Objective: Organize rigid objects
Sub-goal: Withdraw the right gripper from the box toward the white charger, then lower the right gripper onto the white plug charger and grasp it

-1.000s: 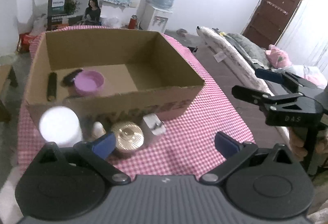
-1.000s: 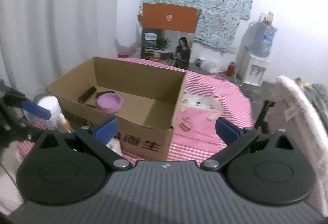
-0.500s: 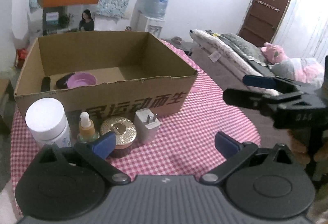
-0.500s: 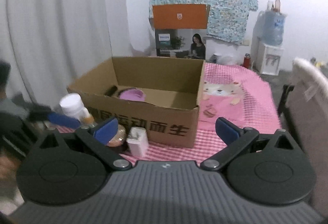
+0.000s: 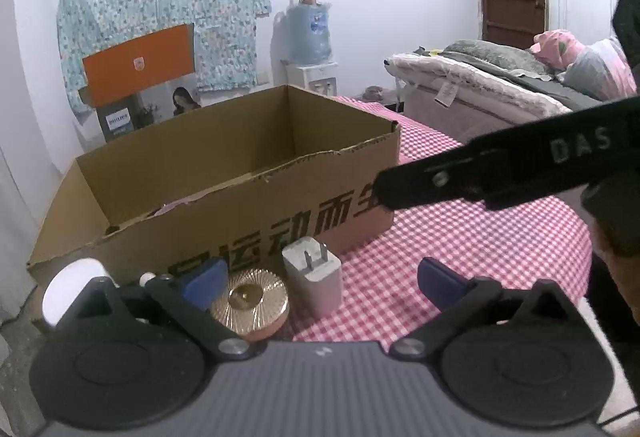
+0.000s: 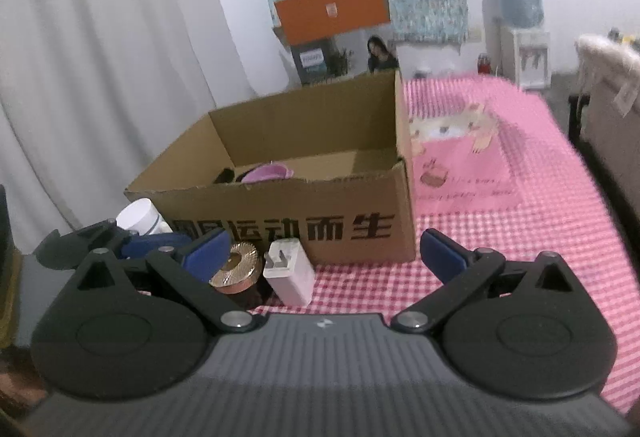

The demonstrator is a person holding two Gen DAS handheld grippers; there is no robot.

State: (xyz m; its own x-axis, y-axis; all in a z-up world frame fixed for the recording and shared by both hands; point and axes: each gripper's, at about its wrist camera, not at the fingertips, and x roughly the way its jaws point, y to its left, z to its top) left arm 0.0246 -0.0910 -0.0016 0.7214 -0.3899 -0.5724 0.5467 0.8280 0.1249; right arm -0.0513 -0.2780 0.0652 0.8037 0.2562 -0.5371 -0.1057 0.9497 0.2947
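Note:
On the pink checked tablecloth, a row of items stands before an open cardboard box [image 5: 256,205]: a white charger [image 5: 312,277], a gold-lidded jar [image 5: 250,297] and a white-capped bottle [image 5: 70,291]. A small dropper bottle is mostly hidden behind my left finger. My left gripper [image 5: 322,281] is open, low and close, with the charger and the jar between its fingers. My right gripper [image 6: 324,251] is open too, facing the box [image 6: 352,197], the charger [image 6: 290,273] and the jar [image 6: 236,265]. Inside the box lie a purple bowl [image 6: 266,173] and a dark object [image 6: 224,175].
One black finger of the right gripper [image 5: 480,173] crosses the left wrist view in front of the box's right corner. A bed [image 5: 500,93] lies to the right. An orange-topped carton [image 6: 332,13] and a water dispenser [image 6: 516,17] stand behind the table. A curtain hangs at left.
Both grippers have dropped lower and moved nearer the items in front of the box. The right gripper has swung in across the left wrist view.

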